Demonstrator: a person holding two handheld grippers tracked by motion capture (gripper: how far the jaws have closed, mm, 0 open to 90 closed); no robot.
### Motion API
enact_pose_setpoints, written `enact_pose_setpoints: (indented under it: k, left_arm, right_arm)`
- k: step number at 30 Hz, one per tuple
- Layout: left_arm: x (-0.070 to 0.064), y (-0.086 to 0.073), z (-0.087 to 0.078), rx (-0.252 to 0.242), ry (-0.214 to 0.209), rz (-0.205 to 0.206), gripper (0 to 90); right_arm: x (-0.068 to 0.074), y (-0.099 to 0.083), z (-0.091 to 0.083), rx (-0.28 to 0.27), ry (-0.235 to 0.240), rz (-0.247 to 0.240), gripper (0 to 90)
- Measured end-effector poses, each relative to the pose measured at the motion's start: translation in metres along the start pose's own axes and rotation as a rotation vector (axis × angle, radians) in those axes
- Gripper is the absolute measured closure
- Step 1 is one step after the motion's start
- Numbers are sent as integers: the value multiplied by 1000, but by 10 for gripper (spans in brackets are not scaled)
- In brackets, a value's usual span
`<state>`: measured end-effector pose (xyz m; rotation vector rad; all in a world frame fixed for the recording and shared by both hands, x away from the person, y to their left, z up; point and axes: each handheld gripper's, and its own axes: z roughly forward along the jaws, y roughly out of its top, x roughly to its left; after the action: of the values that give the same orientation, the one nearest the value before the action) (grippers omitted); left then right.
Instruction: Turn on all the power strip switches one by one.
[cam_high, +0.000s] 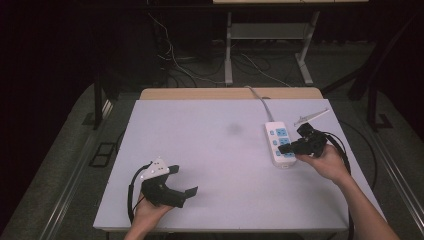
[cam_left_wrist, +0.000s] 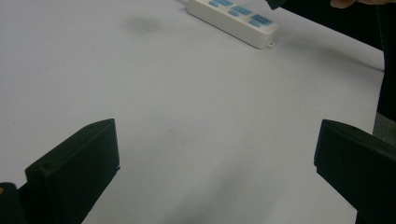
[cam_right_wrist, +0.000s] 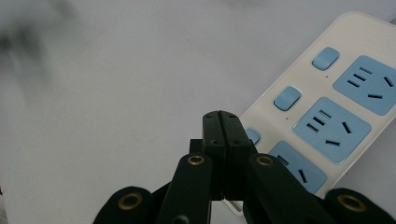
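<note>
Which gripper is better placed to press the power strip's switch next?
Right. The right gripper, jaws shut, sits over the power strip by its switches; the left gripper is open, far away.

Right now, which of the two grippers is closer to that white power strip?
The right gripper. Its shut jaws sit right over the near end of the power strip. The left gripper hovers open over bare table, well away toward the person's left.

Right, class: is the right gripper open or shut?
Shut. The right gripper has its two black jaws pressed together with nothing between them, over the near end of the power strip.
</note>
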<state>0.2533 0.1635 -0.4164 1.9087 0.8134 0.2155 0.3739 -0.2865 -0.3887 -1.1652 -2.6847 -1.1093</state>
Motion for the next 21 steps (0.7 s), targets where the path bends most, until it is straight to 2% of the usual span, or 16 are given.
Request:
enact_pose_setpoints:
  k: [21]
  left_arm:
    - [0,0,0,1,0,2,0]
  right_arm:
    - [-13,1,19,37,-26,3,900]
